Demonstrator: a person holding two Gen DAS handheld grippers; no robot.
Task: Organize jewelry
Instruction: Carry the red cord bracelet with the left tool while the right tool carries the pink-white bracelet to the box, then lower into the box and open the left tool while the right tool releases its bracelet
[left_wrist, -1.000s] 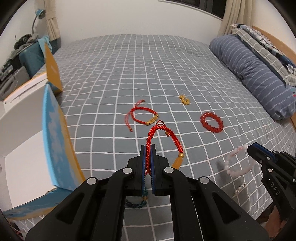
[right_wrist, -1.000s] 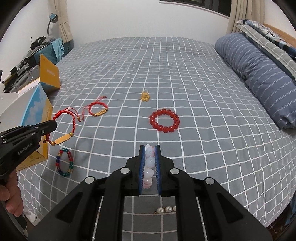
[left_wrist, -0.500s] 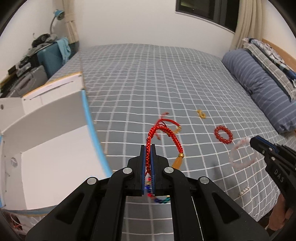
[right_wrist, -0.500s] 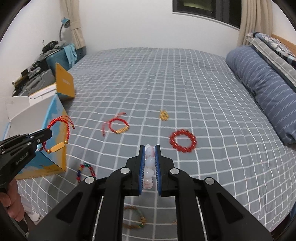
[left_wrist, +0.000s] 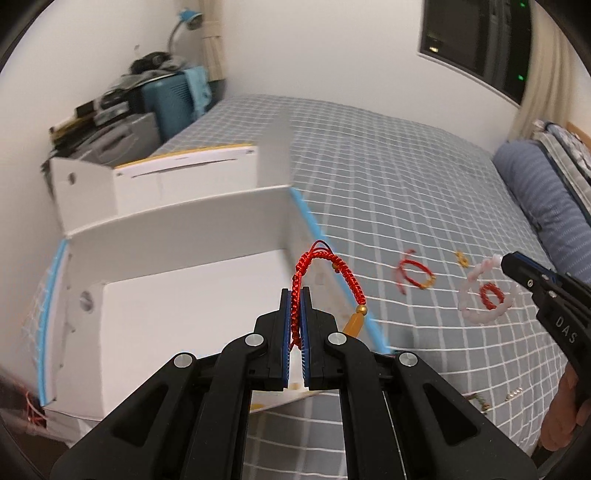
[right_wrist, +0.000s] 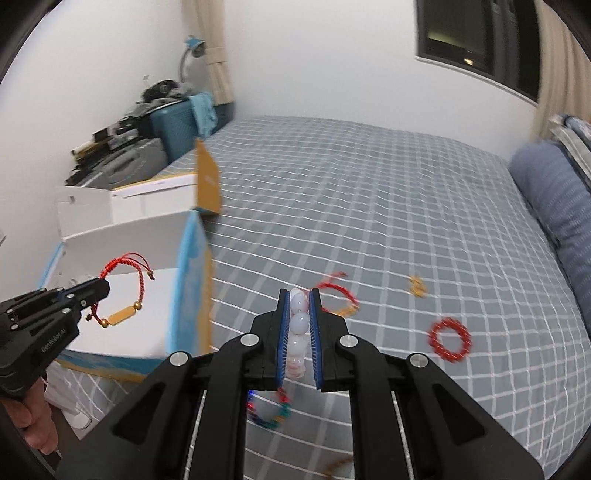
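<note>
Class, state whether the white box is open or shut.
Open: the white box shows its bare interior, its lid flap standing up behind it.

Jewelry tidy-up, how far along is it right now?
Early. No jewelry visibly in the white box yet. In hand: the left gripper holds a red cord bracelet over the box; the right gripper holds a pale bead bracelet. Left on the bed: a red bead bracelet, another red cord bracelet, a gold charm, a multicolored bracelet.
</note>
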